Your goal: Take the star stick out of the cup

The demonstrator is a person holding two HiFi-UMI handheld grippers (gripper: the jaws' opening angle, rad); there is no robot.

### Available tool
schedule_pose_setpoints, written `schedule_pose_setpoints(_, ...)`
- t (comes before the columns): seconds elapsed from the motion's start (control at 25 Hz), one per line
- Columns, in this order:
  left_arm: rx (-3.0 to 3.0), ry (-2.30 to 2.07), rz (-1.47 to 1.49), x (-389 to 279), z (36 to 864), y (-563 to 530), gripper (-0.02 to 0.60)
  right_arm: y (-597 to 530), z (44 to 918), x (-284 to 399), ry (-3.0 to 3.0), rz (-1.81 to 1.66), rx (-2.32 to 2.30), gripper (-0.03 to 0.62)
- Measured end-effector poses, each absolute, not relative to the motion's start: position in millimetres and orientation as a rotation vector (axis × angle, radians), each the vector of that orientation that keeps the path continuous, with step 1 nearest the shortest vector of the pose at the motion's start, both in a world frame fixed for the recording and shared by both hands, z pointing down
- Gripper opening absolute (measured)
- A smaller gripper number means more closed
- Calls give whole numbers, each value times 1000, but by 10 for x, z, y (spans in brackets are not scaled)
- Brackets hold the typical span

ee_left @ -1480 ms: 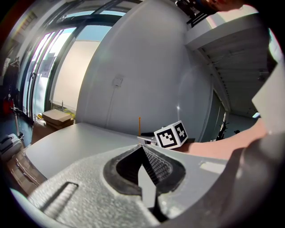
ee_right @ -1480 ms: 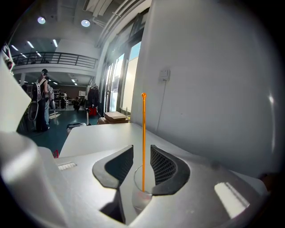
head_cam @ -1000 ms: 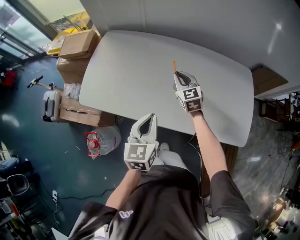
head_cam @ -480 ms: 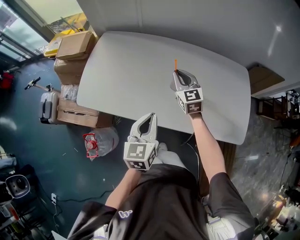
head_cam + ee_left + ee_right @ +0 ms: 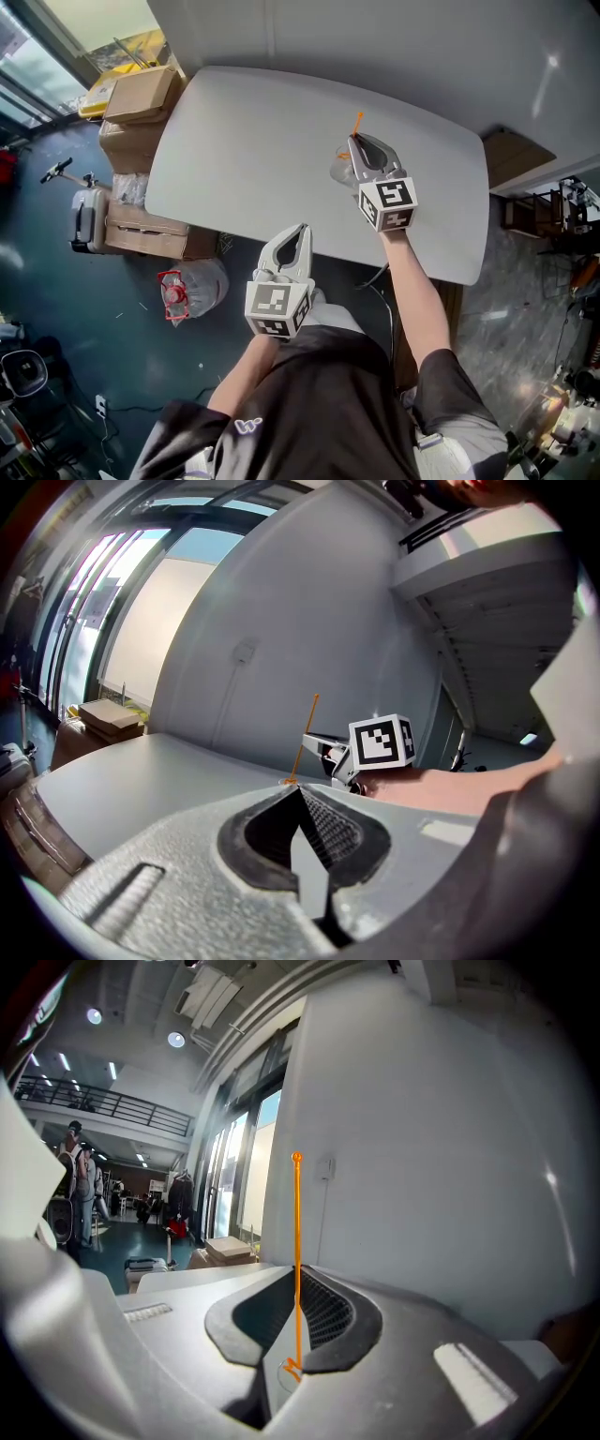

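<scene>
A thin orange star stick (image 5: 357, 123) stands upright between the jaws of my right gripper (image 5: 358, 143), which is shut on it above the white table (image 5: 244, 141). Its jaws have just eased apart slightly, and the stick is still pinched. A small clear cup (image 5: 341, 170) sits on the table just below and left of that gripper. In the right gripper view the stick (image 5: 297, 1241) runs up from a small star shape (image 5: 292, 1370) near the jaws' base. My left gripper (image 5: 298, 236) hangs off the table's near edge, shut and empty. The left gripper view shows the stick (image 5: 306, 735) held by the right gripper (image 5: 317, 743).
Cardboard boxes (image 5: 141, 94) are stacked on the floor left of the table, with a suitcase (image 5: 86, 217) and a red-and-white bag (image 5: 187, 286) nearby. A grey wall (image 5: 375, 47) runs right behind the table. A brown cabinet (image 5: 511, 155) stands at the right.
My right gripper has risen with the star stick, and the clear cup now shows beneath it. My left gripper has stayed where it was.
</scene>
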State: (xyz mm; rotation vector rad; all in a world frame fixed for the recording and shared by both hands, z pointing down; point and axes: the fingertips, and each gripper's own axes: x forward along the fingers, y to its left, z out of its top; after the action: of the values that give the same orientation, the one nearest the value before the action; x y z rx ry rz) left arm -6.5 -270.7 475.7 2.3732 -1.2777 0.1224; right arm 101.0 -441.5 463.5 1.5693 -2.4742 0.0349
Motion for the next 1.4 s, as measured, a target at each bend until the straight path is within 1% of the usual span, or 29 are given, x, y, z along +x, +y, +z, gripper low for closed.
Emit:
schedule_pose_setpoints(0.36, 2383, -1279, 94, -92, 4670, -2656, 2, -4052, 4209, 1079, -2539, -23, 1659, 18)
schedule_pose_setpoints(0.72, 2417, -1252, 74, -53, 4611, -2595, 2, -3431, 3922, 1235, -2555, -72, 1733, 18)
schedule_pose_setpoints(1.0, 2432, -1227, 74, 16, 4604, -2550, 2, -2953, 3936, 1376, -2549, 9, 1785, 18)
schedule_pose_setpoints(1.4, 2465, -1180, 87, 211, 4609, -2498, 2, -2487, 3853, 1356, -2572, 80, 1799, 18)
